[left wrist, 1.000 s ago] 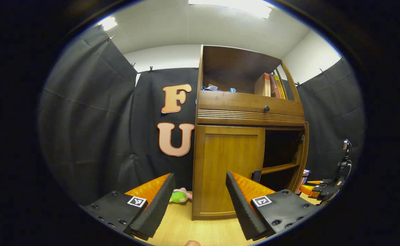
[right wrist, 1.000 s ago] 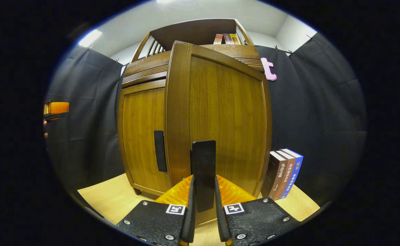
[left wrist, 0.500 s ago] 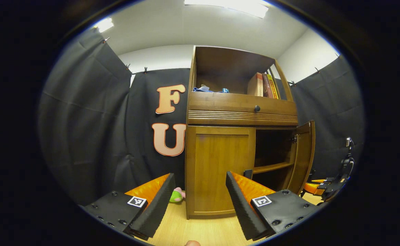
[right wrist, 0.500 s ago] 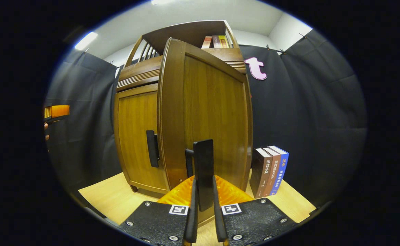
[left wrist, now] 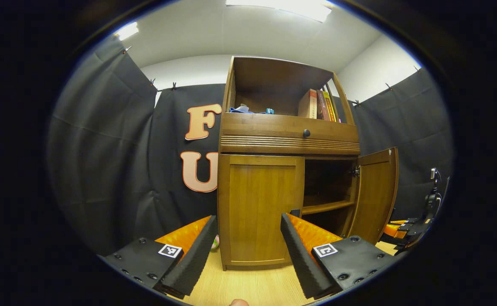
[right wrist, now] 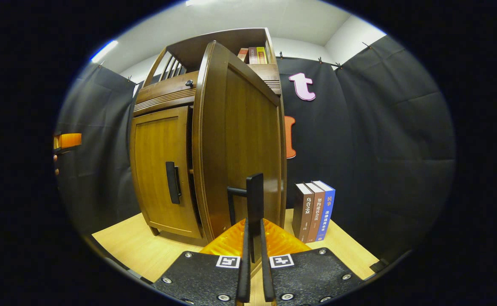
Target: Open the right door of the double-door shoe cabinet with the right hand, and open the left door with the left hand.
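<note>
1. Right gripper view: the right gripper (right wrist: 253,272) has its two fingers pressed narrowly together on the dark vertical handle (right wrist: 255,199) of the right door (right wrist: 240,144) of the shoe cabinet (right wrist: 163,97).
2. That right door stands swung well out from the cabinet front, its handle edge nearest the camera and its face angled away to the right.
3. Just left of it, the left door (right wrist: 159,165) lies flush in its frame, with its own dark handle (right wrist: 171,182) near its right edge.
4. Three upright books (right wrist: 314,210) stand on the wooden floor (right wrist: 146,250) to the right of the open door, near the black cloth wall.
5. Far left in this view, part of the left gripper (right wrist: 66,140) shows, well apart from the cabinet.
6. Left gripper view: the left gripper (left wrist: 248,250) has its jaws wide apart and empty, near the camera and short of the cabinet front.
7. Between its fingers sits the closed left door (left wrist: 259,208); the handle of that door is mostly hidden behind the right-hand finger.
8. To the right, the right door (left wrist: 374,191) hangs open, exposing a dark interior with a shelf (left wrist: 327,207).
9. Above the doors is a drawer with a round knob (left wrist: 306,133), and the open top compartment holds books (left wrist: 316,104) and a small blue item (left wrist: 244,109).
10. Part of the right gripper (left wrist: 405,227) appears low at the far right, beside the open door.
</note>
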A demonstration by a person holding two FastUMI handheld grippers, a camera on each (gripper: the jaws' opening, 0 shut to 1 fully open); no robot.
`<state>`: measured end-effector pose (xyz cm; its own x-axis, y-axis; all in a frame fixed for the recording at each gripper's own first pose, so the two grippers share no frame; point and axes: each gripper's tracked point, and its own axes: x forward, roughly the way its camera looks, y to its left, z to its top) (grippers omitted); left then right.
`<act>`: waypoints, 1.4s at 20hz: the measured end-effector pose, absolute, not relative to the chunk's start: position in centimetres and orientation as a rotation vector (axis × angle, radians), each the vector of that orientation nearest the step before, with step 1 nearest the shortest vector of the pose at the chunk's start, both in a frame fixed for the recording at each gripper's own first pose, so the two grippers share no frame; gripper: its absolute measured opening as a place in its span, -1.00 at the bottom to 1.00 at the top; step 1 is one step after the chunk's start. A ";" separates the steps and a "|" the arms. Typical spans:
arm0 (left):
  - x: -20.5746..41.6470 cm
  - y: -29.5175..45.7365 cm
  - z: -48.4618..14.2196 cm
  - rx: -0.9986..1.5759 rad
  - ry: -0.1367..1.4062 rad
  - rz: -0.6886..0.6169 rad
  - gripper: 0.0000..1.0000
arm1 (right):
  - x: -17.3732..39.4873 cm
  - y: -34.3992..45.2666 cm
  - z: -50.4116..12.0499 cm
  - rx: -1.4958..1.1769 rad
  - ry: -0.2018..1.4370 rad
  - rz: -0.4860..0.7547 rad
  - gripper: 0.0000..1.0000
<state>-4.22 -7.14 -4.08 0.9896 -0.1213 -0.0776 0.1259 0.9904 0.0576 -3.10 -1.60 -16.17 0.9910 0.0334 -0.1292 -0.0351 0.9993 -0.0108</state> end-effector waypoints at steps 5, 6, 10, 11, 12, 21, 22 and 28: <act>-3.9 -8.2 -4.3 0.061 0.080 -0.134 0.93 | -3.7 -4.6 -16.0 -0.017 0.124 -0.011 -0.85; -3.8 -8.5 -4.4 0.062 0.081 -0.138 0.93 | -3.6 -5.4 -16.0 -0.020 0.122 -0.026 -0.87; -3.7 -9.6 -4.6 0.059 0.083 -0.155 0.93 | -3.8 -8.0 -15.9 -0.011 0.122 -0.070 -0.92; -3.6 -9.7 -4.6 0.060 0.083 -0.156 0.93 | -3.8 -8.6 -15.9 -0.018 0.120 -0.081 -0.93; -3.6 -9.9 -4.6 0.062 0.082 -0.156 0.89 | -3.9 -9.1 -15.6 -0.021 0.117 -0.089 -0.94; -2.3 -11.1 -6.1 0.067 0.104 -0.153 0.89 | -3.9 -10.7 -15.4 0.001 0.112 -0.059 -0.94; -2.0 -11.3 -6.5 0.064 0.109 -0.157 0.89 | -3.9 -11.0 -15.5 0.007 0.114 -0.054 -0.94; 0.4 -13.8 -10.0 0.045 0.148 -0.189 0.93 | -3.9 -12.7 -15.6 0.038 0.140 -0.034 -0.91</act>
<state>0.43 -13.75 -9.98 0.9714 -0.1837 -0.1503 0.1904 0.9812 0.0310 -3.94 -12.70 -15.62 0.9897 -0.0317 -0.1399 0.0370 0.9987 0.0353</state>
